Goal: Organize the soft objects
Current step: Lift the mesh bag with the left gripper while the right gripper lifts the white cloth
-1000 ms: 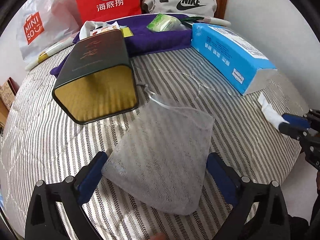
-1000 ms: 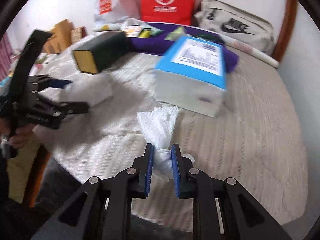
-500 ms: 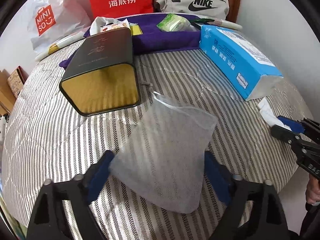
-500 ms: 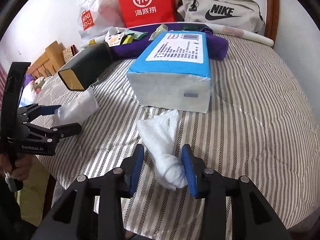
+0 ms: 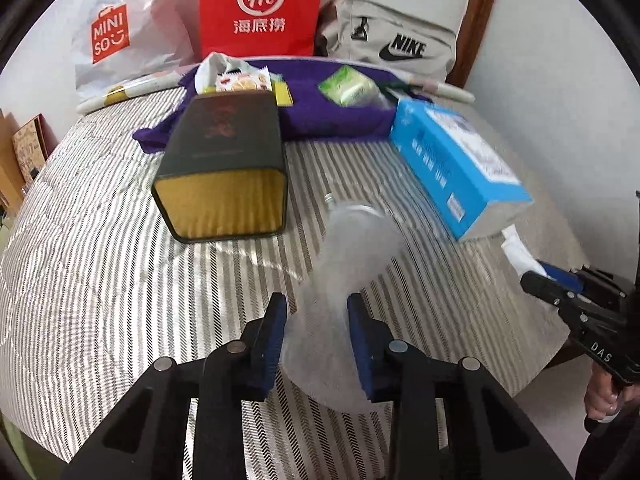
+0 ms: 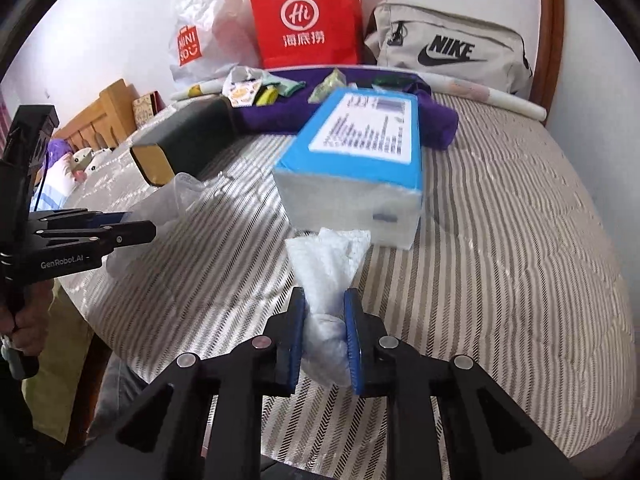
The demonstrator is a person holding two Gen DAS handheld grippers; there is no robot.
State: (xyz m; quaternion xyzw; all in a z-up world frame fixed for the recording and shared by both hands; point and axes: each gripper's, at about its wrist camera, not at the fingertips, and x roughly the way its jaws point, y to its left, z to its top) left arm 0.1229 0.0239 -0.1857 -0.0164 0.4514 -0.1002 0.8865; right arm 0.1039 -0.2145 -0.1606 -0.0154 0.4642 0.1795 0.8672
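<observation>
My left gripper (image 5: 316, 320) is shut on a white mesh pouch (image 5: 344, 264), bunched between the blue pads and lifted off the striped bed cover (image 5: 100, 280). It also shows at the left of the right wrist view (image 6: 132, 232), with the pouch (image 6: 176, 196). My right gripper (image 6: 324, 320) is shut on a crumpled white tissue (image 6: 328, 264) in front of the blue tissue pack (image 6: 360, 152). The right gripper also shows at the right edge of the left wrist view (image 5: 552, 280).
A dark green box with a gold end (image 5: 224, 160) lies on its side to the left. A purple towel (image 5: 328, 116) with small packets lies behind. A red bag (image 5: 260, 4), a Miniso bag (image 5: 116, 36) and a Nike bag (image 5: 392, 44) stand against the wall.
My left gripper has closed on the mesh pouch, which was lying flat between open fingers. My right gripper opened half a second ago and has closed again on the tissue.
</observation>
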